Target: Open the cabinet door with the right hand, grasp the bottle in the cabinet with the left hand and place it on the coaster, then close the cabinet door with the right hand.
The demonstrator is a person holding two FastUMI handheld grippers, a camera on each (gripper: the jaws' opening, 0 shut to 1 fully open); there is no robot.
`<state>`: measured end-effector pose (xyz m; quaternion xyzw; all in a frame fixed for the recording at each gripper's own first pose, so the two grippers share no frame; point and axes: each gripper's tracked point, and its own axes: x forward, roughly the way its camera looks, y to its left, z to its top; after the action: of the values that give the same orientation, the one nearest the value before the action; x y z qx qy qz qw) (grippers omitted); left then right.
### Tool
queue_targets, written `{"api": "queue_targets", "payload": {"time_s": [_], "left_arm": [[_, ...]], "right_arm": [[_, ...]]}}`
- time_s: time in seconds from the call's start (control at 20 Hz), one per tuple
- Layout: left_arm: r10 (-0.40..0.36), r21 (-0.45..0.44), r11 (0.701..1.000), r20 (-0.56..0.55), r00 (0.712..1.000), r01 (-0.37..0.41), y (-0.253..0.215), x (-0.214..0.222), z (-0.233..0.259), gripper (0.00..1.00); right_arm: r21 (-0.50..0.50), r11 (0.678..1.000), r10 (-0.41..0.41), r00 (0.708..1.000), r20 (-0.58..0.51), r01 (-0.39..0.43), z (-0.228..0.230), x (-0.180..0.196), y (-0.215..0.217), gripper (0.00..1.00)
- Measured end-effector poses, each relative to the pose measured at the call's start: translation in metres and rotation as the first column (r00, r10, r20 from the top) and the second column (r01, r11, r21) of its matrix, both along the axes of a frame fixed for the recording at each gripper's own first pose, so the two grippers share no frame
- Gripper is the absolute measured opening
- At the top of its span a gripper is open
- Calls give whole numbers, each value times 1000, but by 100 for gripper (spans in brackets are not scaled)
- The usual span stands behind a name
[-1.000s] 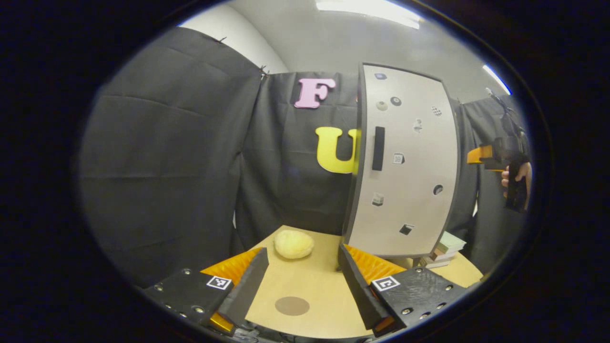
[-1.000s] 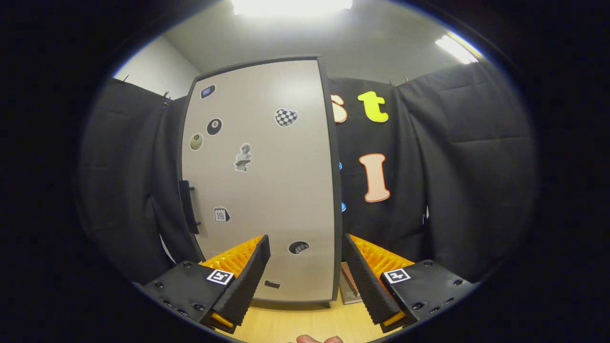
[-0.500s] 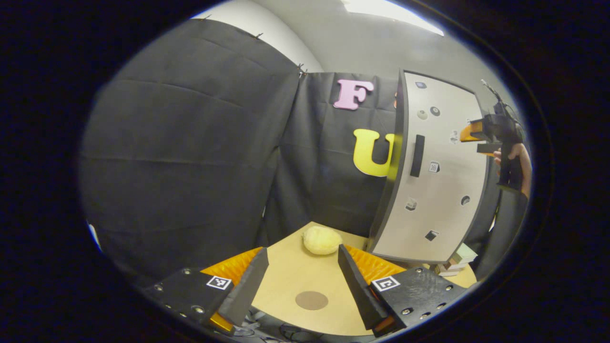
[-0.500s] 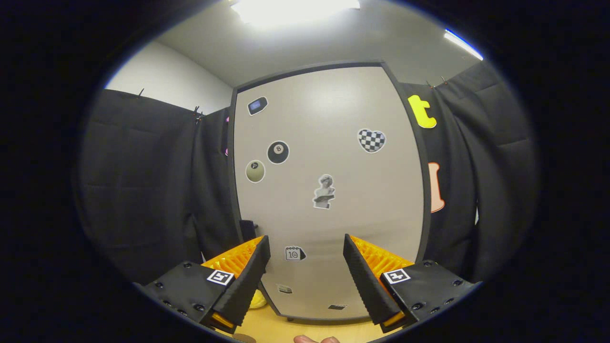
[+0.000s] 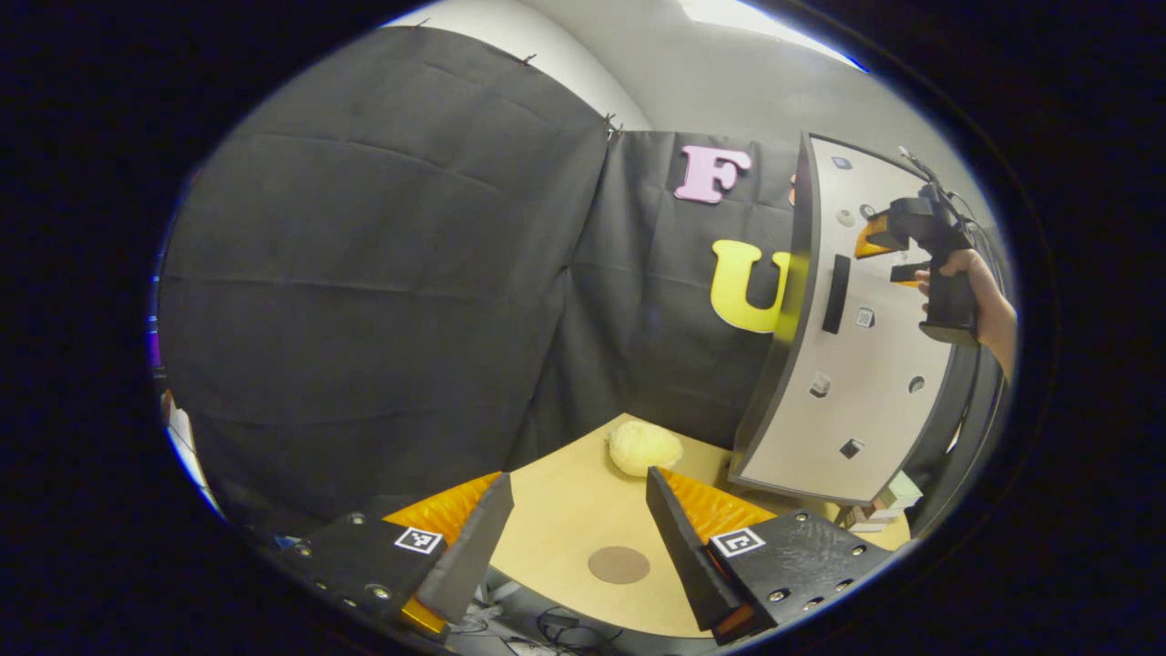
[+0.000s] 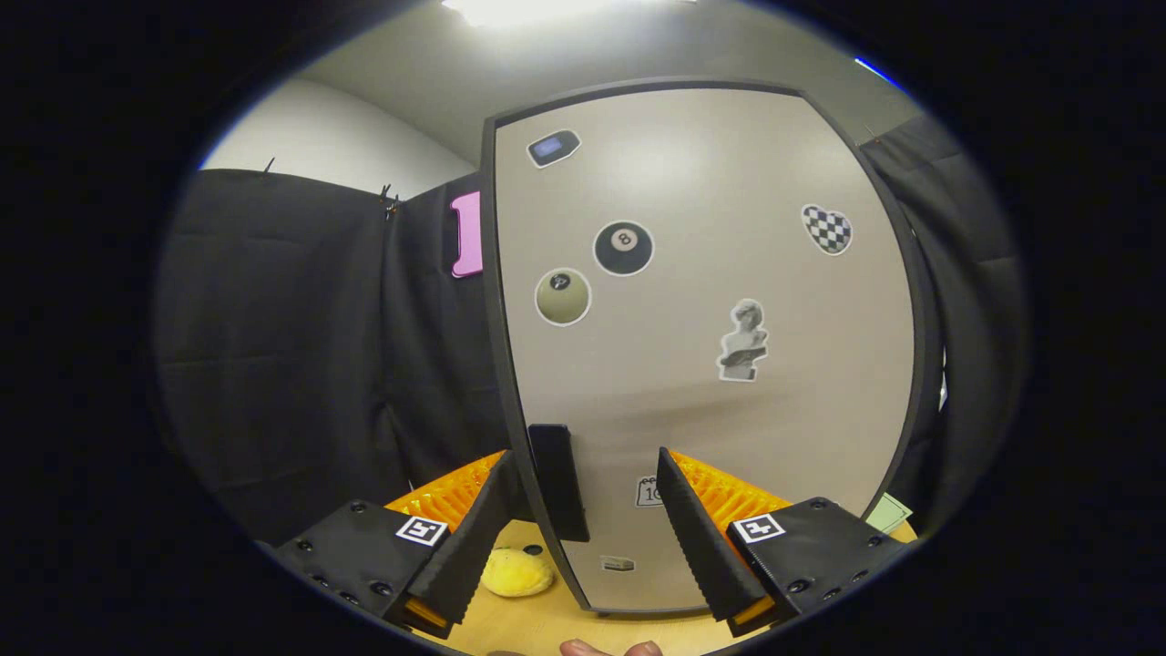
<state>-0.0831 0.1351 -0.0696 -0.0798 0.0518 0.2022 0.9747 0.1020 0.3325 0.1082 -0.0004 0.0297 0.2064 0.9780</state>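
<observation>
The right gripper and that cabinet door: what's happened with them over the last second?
The right gripper has moved in toward the cabinet door and leftward to its handle, which now sits between the open fingers, not yet gripped. The left gripper has swung left. The door stayed closed; the coaster lies bare.

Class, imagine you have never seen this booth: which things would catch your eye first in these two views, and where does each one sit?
The tall pale cabinet door, dotted with stickers, stands shut and fills the middle of the right gripper view, its dark handle between the open fingers of the right gripper. In the left gripper view, a yellow plush lump lies on the wooden table by the cabinet's foot, and a round brown coaster sits near the table's front edge.
</observation>
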Motion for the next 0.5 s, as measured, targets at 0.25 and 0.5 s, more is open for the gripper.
{"api": "queue_targets", "payload": {"time_s": [0.25,0.5], "left_arm": [[22,40,999,-15,1000,-21,14,3,-6,91],[21,25,999,-7,1000,-21,21,8,-9,91]], "right_arm": [[-105,994,-26,999,-18,24,-28,20,24,98],[-140,987,-84,996,-19,80,-45,38,29,84]]}}
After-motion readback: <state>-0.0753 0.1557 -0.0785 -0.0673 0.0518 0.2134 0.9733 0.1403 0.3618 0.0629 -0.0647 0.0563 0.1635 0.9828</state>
